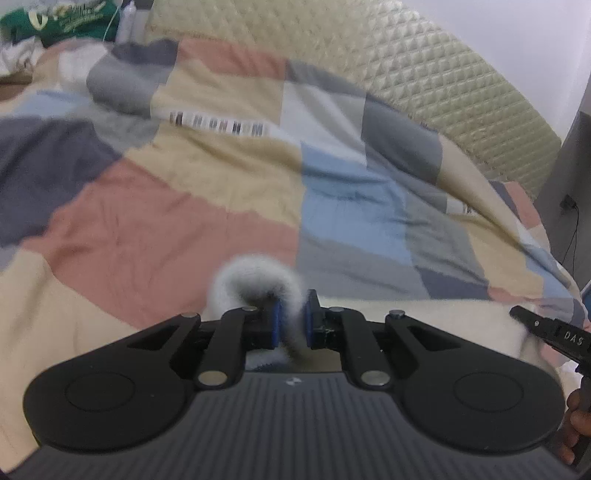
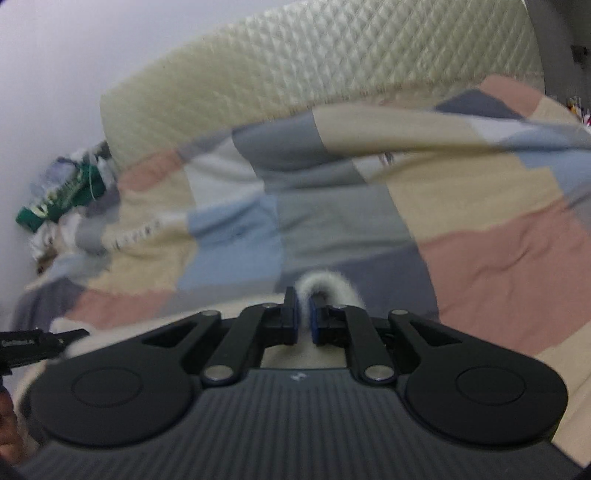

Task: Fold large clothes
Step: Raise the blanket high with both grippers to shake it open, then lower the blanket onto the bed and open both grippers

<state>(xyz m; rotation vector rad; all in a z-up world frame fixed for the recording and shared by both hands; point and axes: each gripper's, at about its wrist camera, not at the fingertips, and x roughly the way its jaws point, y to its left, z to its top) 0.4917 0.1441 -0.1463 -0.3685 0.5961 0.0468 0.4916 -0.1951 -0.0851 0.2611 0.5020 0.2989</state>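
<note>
A large patchwork blanket [image 1: 229,192] in pink, beige, blue and grey squares with a fluffy white underside spreads ahead of both grippers. My left gripper [image 1: 291,321] is shut on a fold of its white fluffy edge [image 1: 255,273]. My right gripper [image 2: 303,319] is shut on another fold of the same edge [image 2: 325,286]. The blanket [image 2: 332,221] is lifted and stretched between them. The right gripper's tip [image 1: 550,328] shows at the right of the left wrist view. The left gripper's tip [image 2: 37,345] shows at the left of the right wrist view.
A cream quilted mattress or headboard [image 1: 424,74] stands behind the blanket, also in the right wrist view [image 2: 295,74]. A green bag and clutter [image 1: 55,18] lie at the far left. A grey cabinet with a cable [image 1: 569,184] stands at the right.
</note>
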